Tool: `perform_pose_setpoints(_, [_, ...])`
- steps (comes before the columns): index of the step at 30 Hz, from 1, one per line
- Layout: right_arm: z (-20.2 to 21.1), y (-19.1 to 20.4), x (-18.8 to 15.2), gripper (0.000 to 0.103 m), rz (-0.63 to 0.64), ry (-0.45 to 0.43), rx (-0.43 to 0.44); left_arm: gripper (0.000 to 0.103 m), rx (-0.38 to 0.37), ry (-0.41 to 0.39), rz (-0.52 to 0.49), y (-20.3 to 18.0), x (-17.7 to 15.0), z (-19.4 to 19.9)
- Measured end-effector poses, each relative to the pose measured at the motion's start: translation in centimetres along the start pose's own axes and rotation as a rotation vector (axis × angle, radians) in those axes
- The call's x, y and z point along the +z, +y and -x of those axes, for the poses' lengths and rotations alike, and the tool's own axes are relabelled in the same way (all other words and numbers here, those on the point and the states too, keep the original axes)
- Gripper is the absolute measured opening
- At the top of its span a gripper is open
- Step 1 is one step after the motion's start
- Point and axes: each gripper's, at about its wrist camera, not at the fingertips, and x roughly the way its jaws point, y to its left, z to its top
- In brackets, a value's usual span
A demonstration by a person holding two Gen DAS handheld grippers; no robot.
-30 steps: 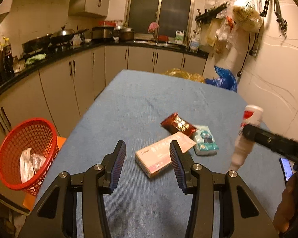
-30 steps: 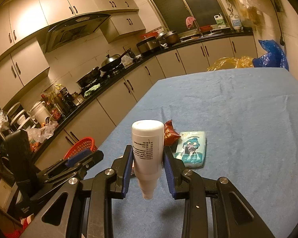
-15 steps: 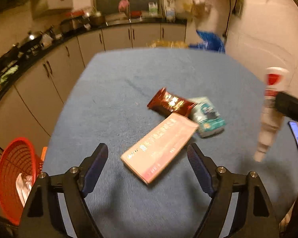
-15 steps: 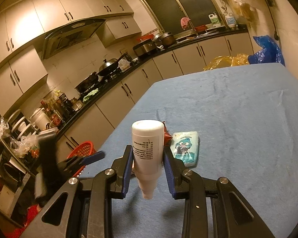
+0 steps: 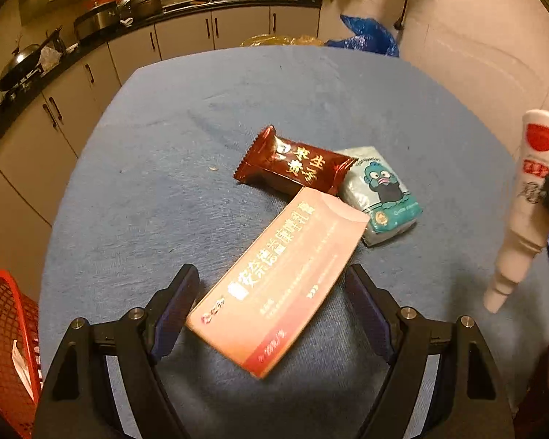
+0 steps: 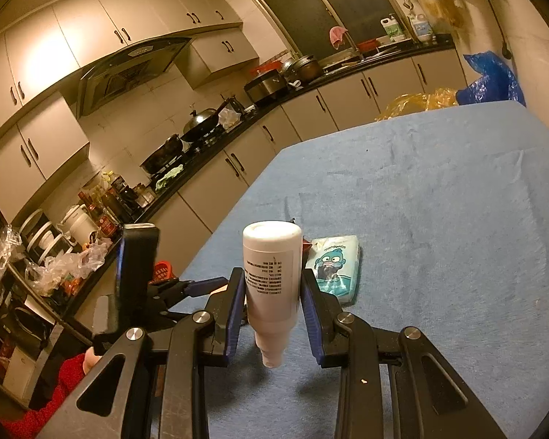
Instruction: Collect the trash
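Left gripper (image 5: 272,311) wider, nearer pink box (image 5: 278,281).

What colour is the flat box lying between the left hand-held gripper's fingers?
Pink, shading to red at its near end, with white lettering; the box shows best in the left wrist view.

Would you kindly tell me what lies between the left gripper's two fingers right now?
In the left wrist view, the near end of the pink box lies between the open left gripper, untouched by either finger.
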Motion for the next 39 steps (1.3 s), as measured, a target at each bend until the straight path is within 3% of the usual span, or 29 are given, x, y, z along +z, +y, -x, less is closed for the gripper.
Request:
perform_pose_setpoints(5, [0.2, -0.9, 0.0, 0.033, -0.017, -0.005, -0.003, 0.076, 0.026, 0.005, 0.011, -0.3, 0.0, -0.8])
perform_pose_setpoints(10, [0.2, -1.4, -0.2, 0.033, -0.036, -0.006, -0.01, 0.047, 0.035, -0.019, 0.031, -0.9, -0.2, -0.6])
perform_pose_setpoints(23, [0.2, -1.4, -0.4, 0.033, -0.037, -0.007, -0.011, 0.047, 0.014, -0.04, 0.057, -1.8, -2.2, 1.3])
perform_pose_setpoints(39, [0.6, -0.5, -0.7, 0.033, -0.023, -0.001, -0.023, 0.047, 0.001, -0.195, 0.114, -1.0, -3.4, 6.6])
